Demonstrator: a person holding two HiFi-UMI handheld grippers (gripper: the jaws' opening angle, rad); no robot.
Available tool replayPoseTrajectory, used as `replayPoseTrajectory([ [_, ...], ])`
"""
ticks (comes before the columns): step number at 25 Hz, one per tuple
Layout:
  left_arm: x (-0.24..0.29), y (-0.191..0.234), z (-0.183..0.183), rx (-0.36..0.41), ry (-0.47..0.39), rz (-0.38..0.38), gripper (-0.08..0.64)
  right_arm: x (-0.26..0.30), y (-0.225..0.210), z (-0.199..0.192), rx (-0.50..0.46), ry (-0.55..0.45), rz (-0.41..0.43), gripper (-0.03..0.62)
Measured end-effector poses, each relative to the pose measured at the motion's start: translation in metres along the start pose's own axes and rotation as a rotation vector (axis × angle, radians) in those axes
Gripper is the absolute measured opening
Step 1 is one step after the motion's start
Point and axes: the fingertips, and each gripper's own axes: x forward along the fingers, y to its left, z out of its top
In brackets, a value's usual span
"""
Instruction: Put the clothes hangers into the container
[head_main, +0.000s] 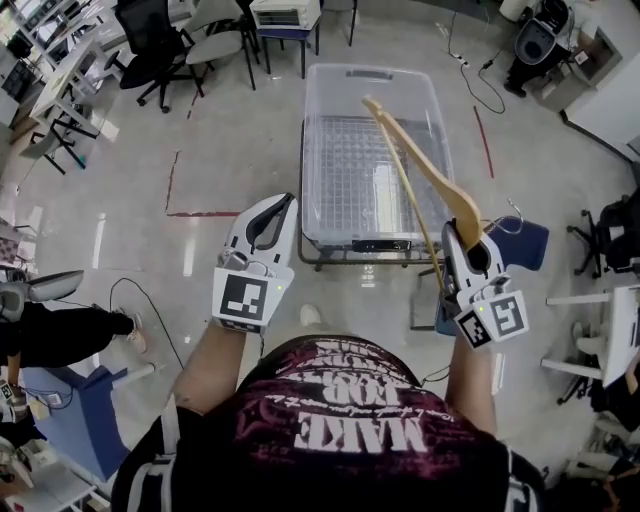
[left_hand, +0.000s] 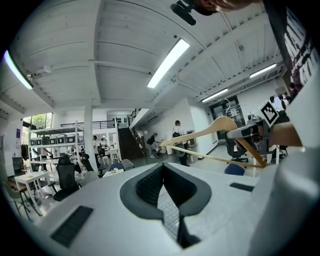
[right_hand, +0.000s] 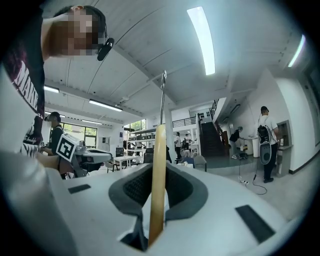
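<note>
Over the right half of the container (head_main: 318, 110), as seen from the head view, a wooden hanger (head_main: 430, 172) slants up and away from the right gripper (head_main: 462, 240). That gripper's fingers (right_hand: 135, 187) are nearly closed and pinch the wood near the neck, so the hanger stands on edge between them, with its metal hook (right_hand: 162, 95) rising past the tips. The hanger is up in the air at hand height, not touching the container. Its far end reaches towards the container's back rim, and its thin lower bar runs beside the wooden arm. The left gripper (head_main: 280, 205) hovers just short of the container's near left corner. Its fingers (left_hand: 147, 185) are brought together with nothing between them. The container itself is clear plastic and sits on the pale floor (head_main: 230, 150) straight ahead of the person. A strip of red tape (head_main: 203, 213) lies to the container's left, and a blue chair (head_main: 525, 243) stands by its near right corner, behind the right gripper.
</note>
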Motion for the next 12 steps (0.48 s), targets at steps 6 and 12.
replayPoseTrajectory([
  [6, 0.014, 0.004, 0.000, 0.005, -0.001, -0.036, 0.006, 0.005, 0.005, 0.006, -0.033, -0.002, -0.001, 0.058],
  [12, 0.035, 0.006, 0.006, 0.023, -0.019, -0.097, 0.006, 0.011, -0.004, 0.012, -0.031, -0.001, -0.046, 0.058],
])
